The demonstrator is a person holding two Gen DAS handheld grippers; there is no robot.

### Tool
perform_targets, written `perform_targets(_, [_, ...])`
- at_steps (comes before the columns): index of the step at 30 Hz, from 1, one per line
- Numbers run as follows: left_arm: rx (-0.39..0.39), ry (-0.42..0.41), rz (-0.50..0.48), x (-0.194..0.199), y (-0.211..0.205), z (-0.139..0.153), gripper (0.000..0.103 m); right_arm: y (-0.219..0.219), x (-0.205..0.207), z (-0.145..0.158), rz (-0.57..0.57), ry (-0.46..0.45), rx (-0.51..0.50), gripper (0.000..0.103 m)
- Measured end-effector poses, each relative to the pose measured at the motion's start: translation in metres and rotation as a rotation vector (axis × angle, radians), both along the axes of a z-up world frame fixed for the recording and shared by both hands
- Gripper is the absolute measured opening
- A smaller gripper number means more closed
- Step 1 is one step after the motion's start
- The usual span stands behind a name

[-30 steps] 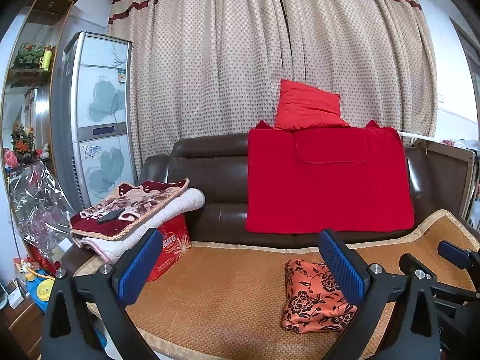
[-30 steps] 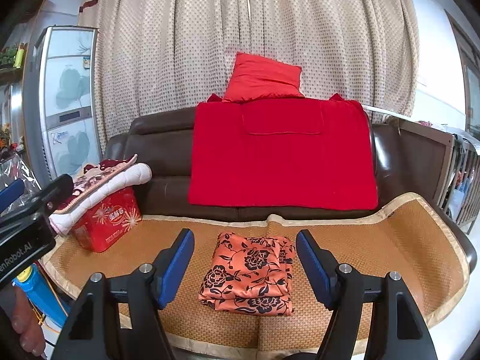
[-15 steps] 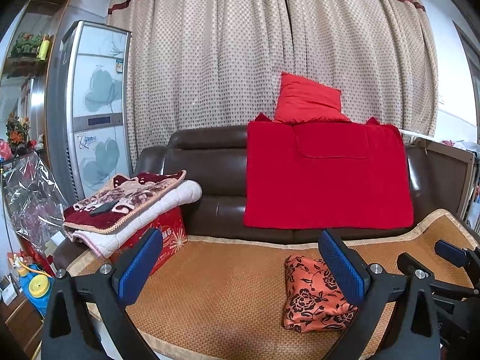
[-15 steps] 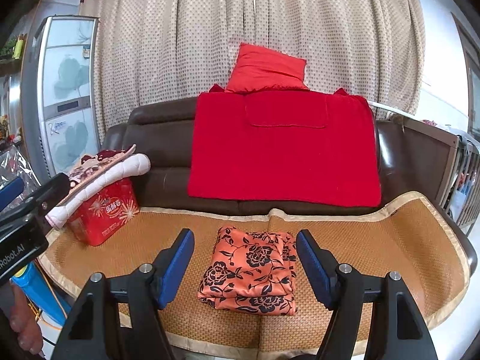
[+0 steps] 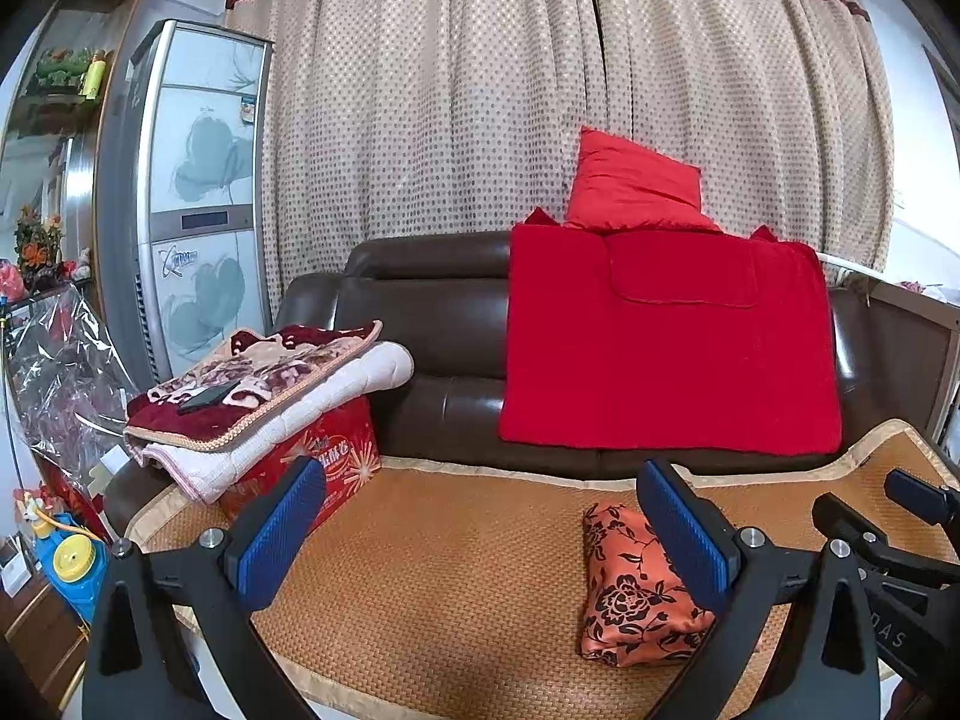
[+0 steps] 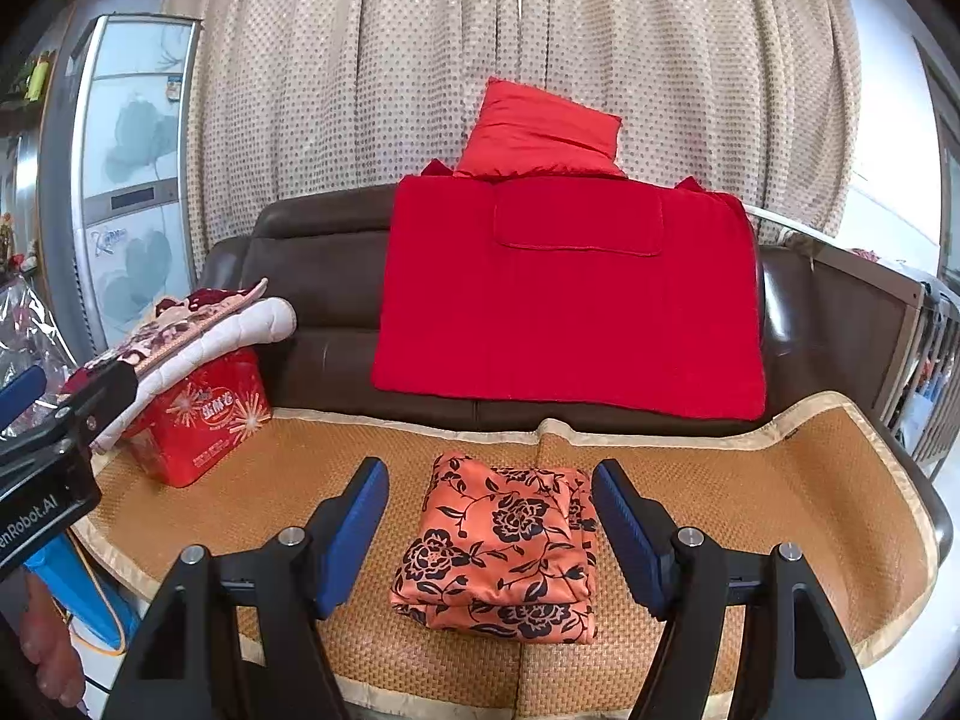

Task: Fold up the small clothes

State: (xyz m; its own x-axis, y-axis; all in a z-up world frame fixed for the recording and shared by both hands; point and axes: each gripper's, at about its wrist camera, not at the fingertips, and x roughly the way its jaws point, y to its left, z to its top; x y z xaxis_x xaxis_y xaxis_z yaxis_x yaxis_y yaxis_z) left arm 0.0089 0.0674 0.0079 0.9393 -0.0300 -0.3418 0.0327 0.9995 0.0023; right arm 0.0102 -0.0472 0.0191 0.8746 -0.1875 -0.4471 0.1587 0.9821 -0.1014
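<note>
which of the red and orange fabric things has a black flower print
The folded orange cloth on the woven mat, in front of the right gripper; the red blanket and cushion are plain.

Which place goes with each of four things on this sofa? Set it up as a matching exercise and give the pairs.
Things:
1. orange floral garment
2. red cushion
3. red blanket
4. red box

Places:
A. under the folded quilt at the sofa's left end
B. on top of the sofa back, against the curtain
C. folded on the woven mat, in line with the gap of the right hand-held gripper
D. draped down the front of the sofa back

Pairs: 1-C, 2-B, 3-D, 4-A
</note>
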Motion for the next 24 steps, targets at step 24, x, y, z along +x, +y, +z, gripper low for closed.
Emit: perform_targets(24, [0.018, 0.062, 0.065, 0.064, -0.005, -0.005, 0.103, -0.012, 0.075, -0.013, 0.05, 0.062, 0.02, 0.074])
